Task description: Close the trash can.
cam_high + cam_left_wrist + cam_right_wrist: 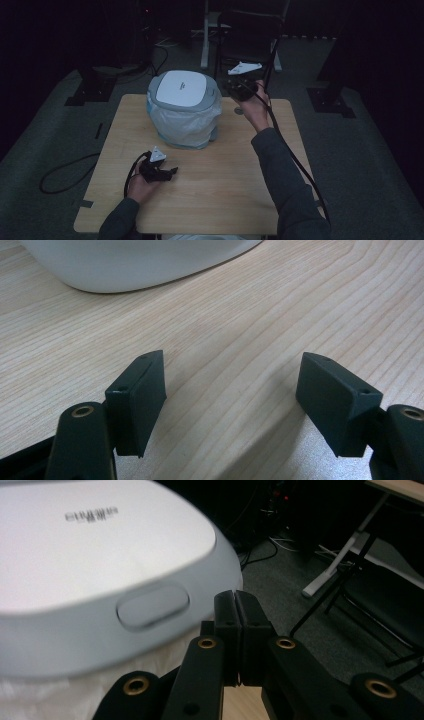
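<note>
On the far half of the table (210, 200) we find the lidded bin (184, 107) upright, lid shut and its oval push button (153, 606) untouched, facing our right gripper (235, 602), jaws pressed together and empty, while our left gripper (232, 400) rests agape on the wood.

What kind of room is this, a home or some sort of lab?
Probably a lab or recording studio, not a home: a lone wooden table on grey carpet, dark surroundings, stands and cables on the floor, and a lidded bin set out for handling.
</note>
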A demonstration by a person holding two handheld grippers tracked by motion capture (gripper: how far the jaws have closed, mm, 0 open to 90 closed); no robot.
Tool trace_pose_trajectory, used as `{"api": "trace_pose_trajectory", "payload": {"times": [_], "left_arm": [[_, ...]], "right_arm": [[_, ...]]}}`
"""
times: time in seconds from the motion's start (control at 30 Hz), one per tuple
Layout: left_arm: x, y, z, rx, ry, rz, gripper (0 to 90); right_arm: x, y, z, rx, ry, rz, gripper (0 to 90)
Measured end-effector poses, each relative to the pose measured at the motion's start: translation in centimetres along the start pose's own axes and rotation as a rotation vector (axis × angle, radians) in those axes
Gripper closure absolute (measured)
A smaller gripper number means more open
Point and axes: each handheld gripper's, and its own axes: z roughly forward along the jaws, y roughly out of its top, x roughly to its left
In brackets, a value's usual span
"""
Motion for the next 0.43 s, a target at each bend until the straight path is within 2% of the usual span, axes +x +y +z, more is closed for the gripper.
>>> {"api": "trace_pose_trajectory", "payload": {"times": [0.07,0.23,0.3,0.43], "left_arm": [[0.0,0.0,0.0,0.001,0.000,0.001,28.8],[0.0,0.0,0.0,0.002,0.000,0.001,28.7],[0.0,0.0,0.0,0.004,0.002,0.004,28.8],[0.0,0.0,0.0,0.004,0.000,0.002,28.8]], "right_arm": [[-0.1,-0.5,0.0,0.003,0.001,0.002,88.4],[-0.8,-3.2,0.1,0.031,0.000,0.027,88.5],[-0.9,-3.8,0.1,0.041,0.000,0.031,88.7],[-2.2,-7.8,0.7,0.108,-0.018,0.067,85.2]]}}
